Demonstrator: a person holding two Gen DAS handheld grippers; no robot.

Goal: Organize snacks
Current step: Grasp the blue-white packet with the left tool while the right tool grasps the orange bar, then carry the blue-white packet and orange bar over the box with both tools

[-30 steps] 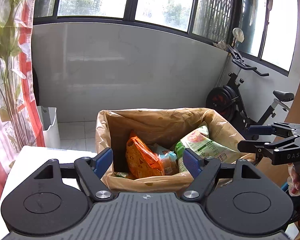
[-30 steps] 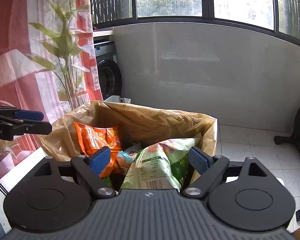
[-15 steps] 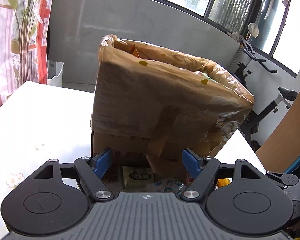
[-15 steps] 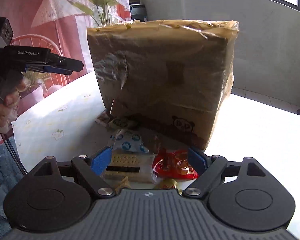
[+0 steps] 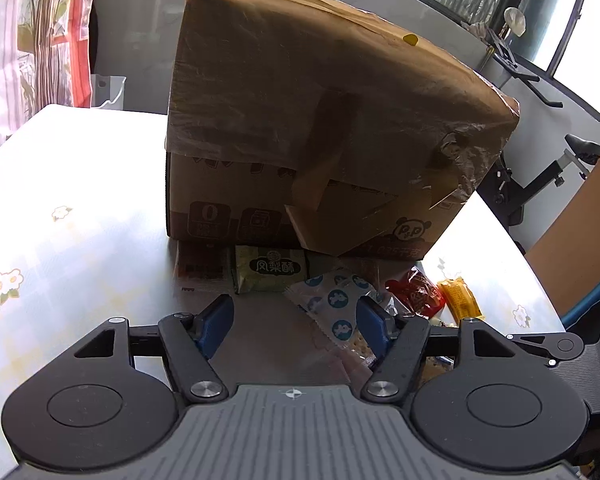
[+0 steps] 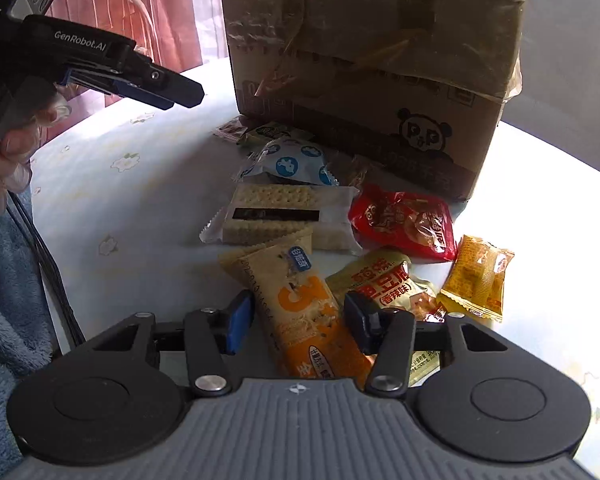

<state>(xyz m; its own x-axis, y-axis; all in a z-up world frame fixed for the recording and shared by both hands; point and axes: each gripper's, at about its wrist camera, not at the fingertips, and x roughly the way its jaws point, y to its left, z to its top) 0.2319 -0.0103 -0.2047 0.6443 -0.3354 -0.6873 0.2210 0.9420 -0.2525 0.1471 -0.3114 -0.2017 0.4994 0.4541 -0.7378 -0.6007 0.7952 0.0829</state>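
A white flower-print desk [image 6: 112,200] carries loose snack packets before a cardboard box [image 6: 372,60]. Windows fill the upper right. The right claw [image 6: 296,320] is closing around an orange cracker packet [image 6: 300,308], partly hidden; the left claw [image 5: 296,324], closing, holds nothing.

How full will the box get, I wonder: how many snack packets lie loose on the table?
8. Brown packet and green packet by the box; dotted packet, crackers, red packet, yellow packet, gold packet; orange packet inside the closing right tool. More may be hidden.
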